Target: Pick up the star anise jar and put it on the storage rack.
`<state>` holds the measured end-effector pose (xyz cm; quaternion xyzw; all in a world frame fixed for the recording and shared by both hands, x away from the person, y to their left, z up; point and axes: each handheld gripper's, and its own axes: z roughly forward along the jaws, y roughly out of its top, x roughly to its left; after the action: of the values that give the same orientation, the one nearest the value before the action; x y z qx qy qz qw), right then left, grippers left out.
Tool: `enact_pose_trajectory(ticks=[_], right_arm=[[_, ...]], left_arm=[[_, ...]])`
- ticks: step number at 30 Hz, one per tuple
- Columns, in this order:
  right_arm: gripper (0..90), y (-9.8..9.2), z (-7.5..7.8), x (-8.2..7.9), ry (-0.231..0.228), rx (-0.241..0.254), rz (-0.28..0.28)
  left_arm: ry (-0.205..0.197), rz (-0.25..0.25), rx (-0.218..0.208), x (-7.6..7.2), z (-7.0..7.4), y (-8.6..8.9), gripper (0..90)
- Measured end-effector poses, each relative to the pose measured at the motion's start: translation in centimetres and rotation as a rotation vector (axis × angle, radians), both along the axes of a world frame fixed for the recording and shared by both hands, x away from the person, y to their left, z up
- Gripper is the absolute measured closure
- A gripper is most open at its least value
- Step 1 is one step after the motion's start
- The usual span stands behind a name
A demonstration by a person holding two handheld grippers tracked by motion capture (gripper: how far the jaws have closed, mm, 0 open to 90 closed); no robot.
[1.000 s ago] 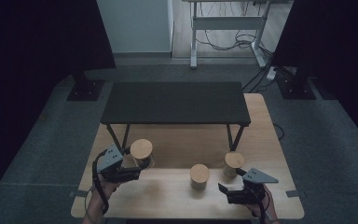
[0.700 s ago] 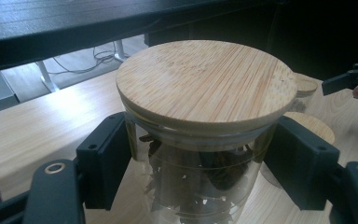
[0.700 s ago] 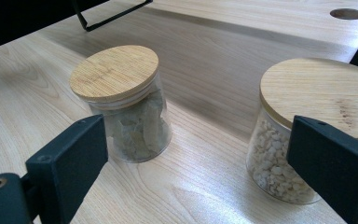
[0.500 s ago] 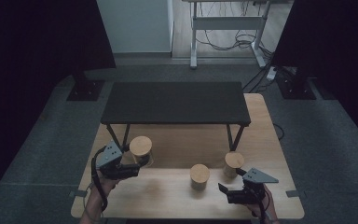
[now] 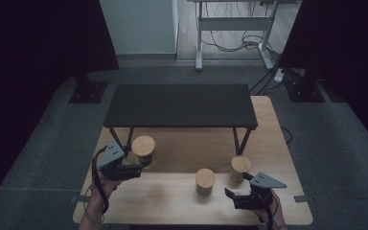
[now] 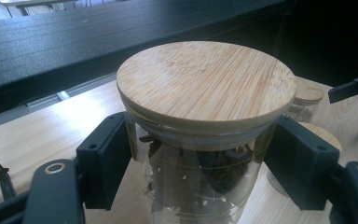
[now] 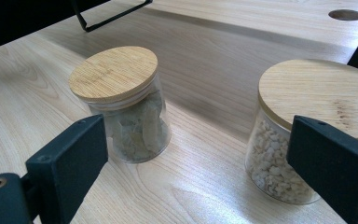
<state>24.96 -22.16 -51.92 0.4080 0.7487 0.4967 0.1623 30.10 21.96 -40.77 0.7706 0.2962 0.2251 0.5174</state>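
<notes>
Left gripper [image 5: 141, 165] clamps a glass jar [image 6: 200, 154] just under its bamboo lid [image 6: 205, 81], one black pad pressed to each side of the glass, so the jaws stand as far apart as the jar is wide. Dark, leafy pieces show through the glass. In the high view this jar [image 5: 143, 149] sits at about 10 o'clock on the wooden table [image 5: 268, 124], just in front of the left legs of the black shelf [image 5: 179, 105] that spans the table's far half. Whether the jar rests on the wood or hangs a little above it cannot be told.

Right gripper [image 5: 230, 196] waits at about 5 o'clock on the table, held in the person's right hand [image 5: 273, 213], with its jaws wide apart and nothing between them. It points toward 9 o'clock across the near edge. In the right gripper view two more lidded jars stand ahead of its jaws: the pale-leaf jar [image 7: 126, 109] at 11 o'clock and the white-bead jar [image 7: 289, 140] at 2 o'clock, partly behind the right-hand jaw. Neither is touched. From above, the pale-leaf jar [image 5: 205, 180] stands near the table's middle and the white-bead jar [image 5: 240, 167] just beside it at 2 o'clock, the two apart from each other.
</notes>
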Motion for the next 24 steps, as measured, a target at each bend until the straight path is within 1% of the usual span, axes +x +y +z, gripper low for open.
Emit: enact_pose_trajectory(ticks=[24], right_arm=[[4.6,0.04,-0.02,0.00,0.000,0.000,0.001]], left_arm=[[-0.007,0.010,0.007,0.43,0.99,0.45,25.8]])
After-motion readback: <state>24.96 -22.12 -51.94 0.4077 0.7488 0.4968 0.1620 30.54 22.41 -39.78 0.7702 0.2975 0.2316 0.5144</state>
